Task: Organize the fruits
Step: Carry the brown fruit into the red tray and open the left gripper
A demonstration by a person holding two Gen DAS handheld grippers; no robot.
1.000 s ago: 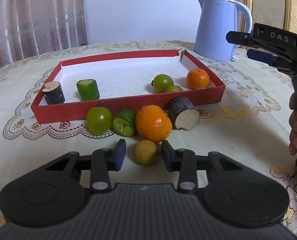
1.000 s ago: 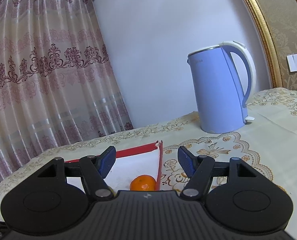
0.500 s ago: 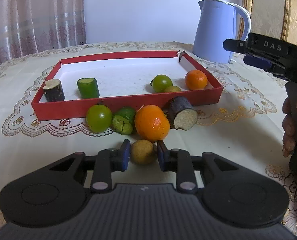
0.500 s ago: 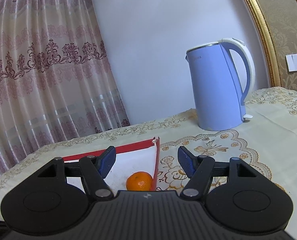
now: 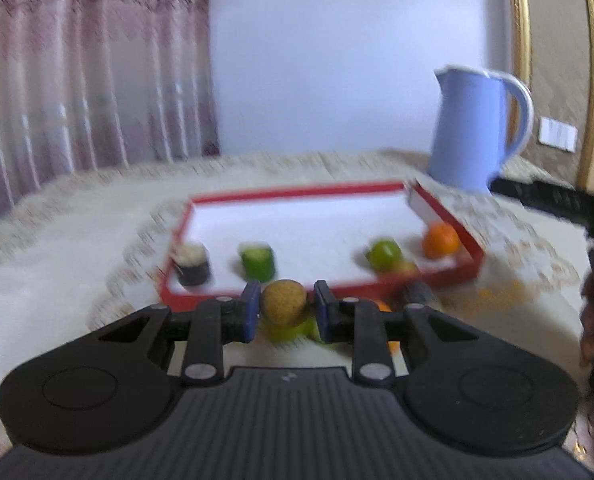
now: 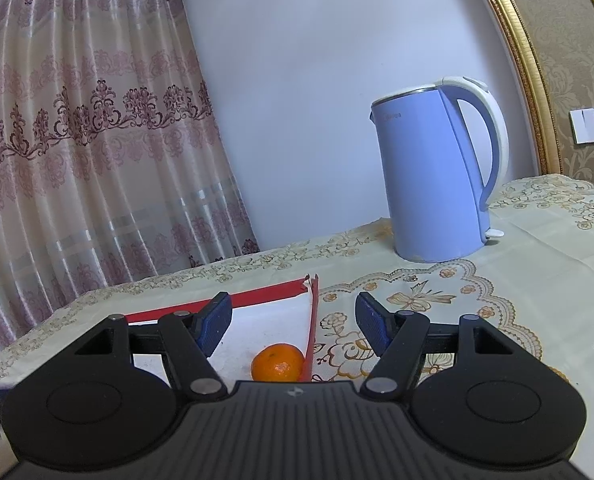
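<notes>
My left gripper [image 5: 284,312] is shut on a small round yellow-brown fruit [image 5: 283,302] and holds it above the table, in front of the red tray [image 5: 471,270]. In the tray lie a dark sugarcane piece [image 5: 193,266], a green cane piece [image 5: 257,262], a green fruit [image 5: 384,255] and an orange [image 5: 441,240]. More fruit on the cloth is mostly hidden behind my fingers. My right gripper [image 6: 293,318] is open and empty, hovering over the tray's right corner [image 6: 311,320] above the orange [image 6: 277,362].
A blue electric kettle [image 5: 477,132] stands behind the tray's right corner; it also shows in the right wrist view [image 6: 437,176]. The right gripper's body and the hand holding it [image 5: 593,240] are at the right edge. A curtain [image 6: 77,140] hangs behind the table.
My left gripper has closed on the small yellow-brown fruit and lifted it off the cloth, tilting the view upward. The right gripper has stayed open, drifting slightly.
</notes>
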